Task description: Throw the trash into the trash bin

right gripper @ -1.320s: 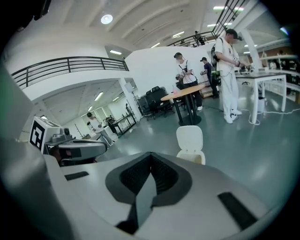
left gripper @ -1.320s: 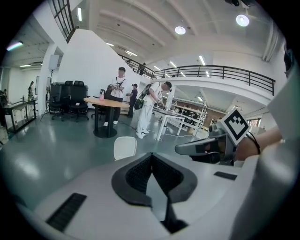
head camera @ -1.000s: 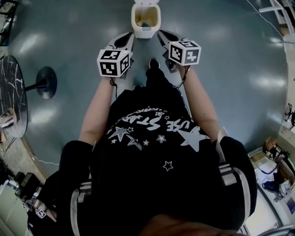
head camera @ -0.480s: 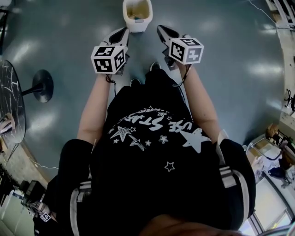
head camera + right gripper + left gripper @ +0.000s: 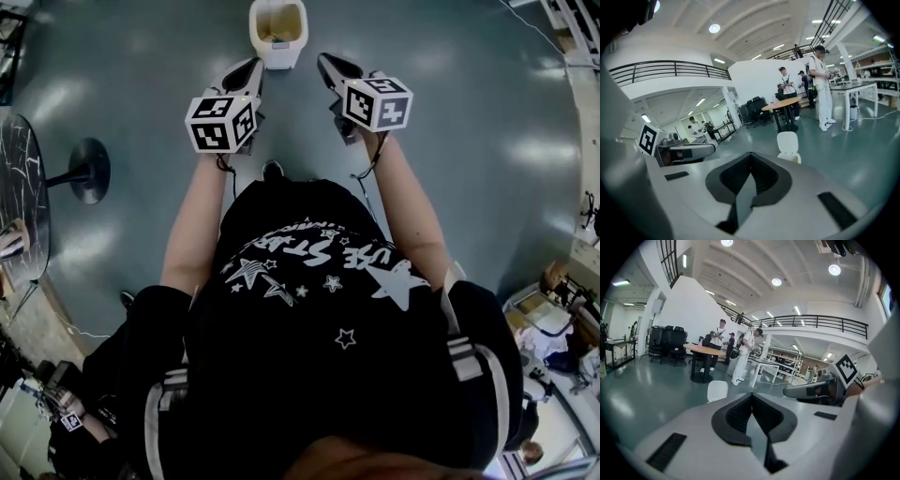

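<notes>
You hold a pair of tongs in each hand, out in front of your body over a grey-blue floor [image 5: 469, 84]. The left tongs [image 5: 255, 65] are closed: in the left gripper view, the dark ribbed pads [image 5: 740, 412] meet at the tip with nothing between them. The right tongs [image 5: 323, 59] are also closed and empty, and the right gripper view shows their pads [image 5: 761, 174] pressed together. Each pair carries a white cube with black square markers, the left cube [image 5: 222, 122] and the right cube [image 5: 377, 101], just ahead of your wrists. The trash bin [image 5: 278, 58] is small and white and stands on the floor straight ahead of you with its top open. In the head view it sits between the two tips and a little beyond them, touching neither. The inside of the bin looks pale brown, but what lies in it is too small to make out. In the left gripper view the bin [image 5: 717, 391] appears just left of the closed tip. In the right gripper view it [image 5: 788, 143] appears just right of the tip. One of your shoes [image 5: 273, 170] shows below the tongs. A round table [image 5: 19, 187] stands at your far left.
</notes>
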`<state>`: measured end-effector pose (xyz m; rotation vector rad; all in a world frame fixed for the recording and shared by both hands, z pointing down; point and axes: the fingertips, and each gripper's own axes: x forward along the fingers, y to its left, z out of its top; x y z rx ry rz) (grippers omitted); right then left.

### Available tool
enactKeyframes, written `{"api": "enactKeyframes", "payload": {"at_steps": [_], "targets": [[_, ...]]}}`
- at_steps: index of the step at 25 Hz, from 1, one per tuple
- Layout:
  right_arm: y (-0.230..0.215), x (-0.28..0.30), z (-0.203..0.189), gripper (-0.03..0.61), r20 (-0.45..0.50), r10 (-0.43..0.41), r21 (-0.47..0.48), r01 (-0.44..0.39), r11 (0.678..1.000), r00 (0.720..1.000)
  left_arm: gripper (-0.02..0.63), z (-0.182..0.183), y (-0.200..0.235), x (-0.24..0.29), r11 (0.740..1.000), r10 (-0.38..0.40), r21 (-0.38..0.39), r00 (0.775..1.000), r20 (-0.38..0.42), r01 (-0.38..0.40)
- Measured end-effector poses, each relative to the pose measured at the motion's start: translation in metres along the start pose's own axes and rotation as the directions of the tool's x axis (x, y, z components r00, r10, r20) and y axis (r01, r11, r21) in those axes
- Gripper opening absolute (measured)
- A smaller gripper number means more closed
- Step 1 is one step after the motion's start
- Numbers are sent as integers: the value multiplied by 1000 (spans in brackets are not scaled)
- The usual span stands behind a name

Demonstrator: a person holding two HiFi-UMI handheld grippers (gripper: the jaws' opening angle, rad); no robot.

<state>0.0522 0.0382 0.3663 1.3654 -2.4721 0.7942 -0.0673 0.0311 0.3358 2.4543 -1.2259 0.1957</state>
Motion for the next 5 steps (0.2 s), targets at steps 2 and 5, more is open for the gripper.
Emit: {"api": "enactKeyframes", "payload": {"at_steps": [2,5], "targets": [[1,-4,0,6,0,10,-8,-10,1000,1000,11,1,-4,-1,1000,4,0,1000,6,-4],[0,-11,2,6,2,14,-18,-14,1000,1000,12,1,-11,0,1000,13,-2,1000,14,-13]]}}
